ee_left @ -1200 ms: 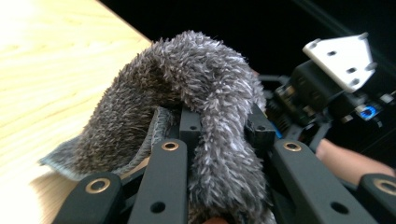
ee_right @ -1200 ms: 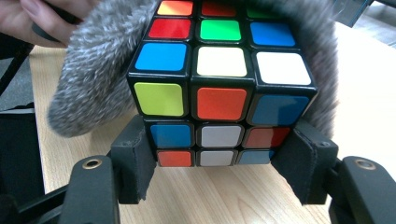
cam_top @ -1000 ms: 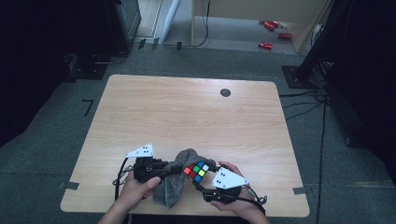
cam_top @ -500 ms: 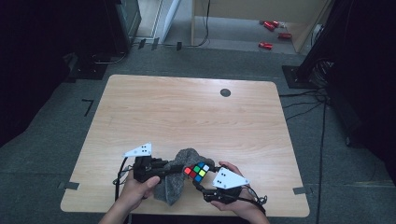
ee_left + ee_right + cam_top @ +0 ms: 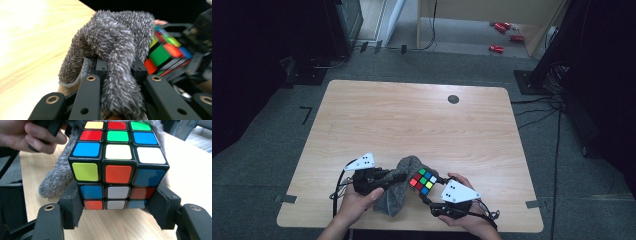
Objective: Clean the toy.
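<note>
A scrambled puzzle cube point(image 5: 423, 181) point(image 5: 117, 162) is clamped between the padded jaws of my right gripper point(image 5: 428, 190) point(image 5: 117, 206), held just above the table's front edge. A fuzzy grey cloth point(image 5: 399, 187) point(image 5: 117, 50) is pinched in my left gripper point(image 5: 399, 176) point(image 5: 117, 75), which is shut on a fold of it. The cloth drapes over the left jaws and rests against the cube's point(image 5: 162, 53) left side. A person's hands hold both grippers, the left hand point(image 5: 40, 135) showing behind the cube.
The wooden table point(image 5: 412, 120) stretches away beyond the grippers, with a small dark round mark point(image 5: 453, 99) near its far edge. Grey carpet, cables and dark equipment surround it. Red objects point(image 5: 504, 27) lie on the floor far back.
</note>
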The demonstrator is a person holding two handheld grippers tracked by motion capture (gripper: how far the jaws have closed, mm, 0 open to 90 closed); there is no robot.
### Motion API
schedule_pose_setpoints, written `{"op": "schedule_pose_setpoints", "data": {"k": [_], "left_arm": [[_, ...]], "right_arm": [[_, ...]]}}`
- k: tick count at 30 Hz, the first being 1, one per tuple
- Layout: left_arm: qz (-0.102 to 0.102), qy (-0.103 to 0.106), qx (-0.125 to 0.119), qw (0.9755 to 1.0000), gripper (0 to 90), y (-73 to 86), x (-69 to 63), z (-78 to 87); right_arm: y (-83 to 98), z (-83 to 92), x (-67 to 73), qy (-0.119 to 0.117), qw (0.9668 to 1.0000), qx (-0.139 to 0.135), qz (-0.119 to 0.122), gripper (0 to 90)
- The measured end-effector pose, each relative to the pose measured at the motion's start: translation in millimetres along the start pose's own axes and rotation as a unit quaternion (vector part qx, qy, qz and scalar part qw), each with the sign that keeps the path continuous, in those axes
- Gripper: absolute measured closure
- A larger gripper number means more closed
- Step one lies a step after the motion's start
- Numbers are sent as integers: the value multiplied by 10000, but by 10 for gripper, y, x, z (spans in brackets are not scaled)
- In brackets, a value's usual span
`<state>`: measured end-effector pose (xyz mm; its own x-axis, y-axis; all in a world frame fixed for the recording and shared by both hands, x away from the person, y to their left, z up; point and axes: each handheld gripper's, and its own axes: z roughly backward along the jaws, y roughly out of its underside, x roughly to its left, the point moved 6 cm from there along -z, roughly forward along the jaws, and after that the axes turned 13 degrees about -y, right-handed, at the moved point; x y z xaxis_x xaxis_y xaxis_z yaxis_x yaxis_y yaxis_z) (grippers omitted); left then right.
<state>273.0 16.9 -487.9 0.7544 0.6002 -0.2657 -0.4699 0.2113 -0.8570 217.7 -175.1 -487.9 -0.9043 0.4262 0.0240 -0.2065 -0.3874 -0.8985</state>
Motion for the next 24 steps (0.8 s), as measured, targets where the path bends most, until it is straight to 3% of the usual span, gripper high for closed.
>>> {"op": "schedule_pose_setpoints", "data": {"k": [2, 3, 5, 7, 10, 12, 15, 18, 24], "left_arm": [[-485, -222, 41, 9986, 764, 43, -5, 0], [-805, -337, 55, 9962, 764, 70, -29, -9], [-1425, -445, 37, 9888, 763, 125, -116, -41], [-1973, -408, -36, 9795, 761, 180, -248, -86], [-2383, -361, -95, 9705, 759, 229, -375, -157], [-2412, -330, -139, 9698, 757, 238, -423, -192], [-2328, -432, -230, 9713, 750, 218, -454, -211], [-2232, -564, -296, 9727, 746, 193, -452, -198], [-2143, -618, -307, 9743, 746, 199, -422, -200]], "right_arm": [[-40, 64, -30, 33, 9998, -162, -96, 350], [-64, 98, -43, 43, 9996, -246, -150, 350], [-108, 150, -70, 77, 9989, -392, -251, 350], [-141, 183, -95, 102, 9978, -537, -387, 350], [-170, 185, -110, 58, 9958, -671, -613, 350], [-173, 145, -96, 1, 9953, -672, -704, 349], [-165, 75, -63, -107, 9938, -664, -890, 349], [-159, 23, -51, -235, 9901, -729, -1178, 350], [-119, 25, -163, 34, 9851, -684, -1578, 350]]}}
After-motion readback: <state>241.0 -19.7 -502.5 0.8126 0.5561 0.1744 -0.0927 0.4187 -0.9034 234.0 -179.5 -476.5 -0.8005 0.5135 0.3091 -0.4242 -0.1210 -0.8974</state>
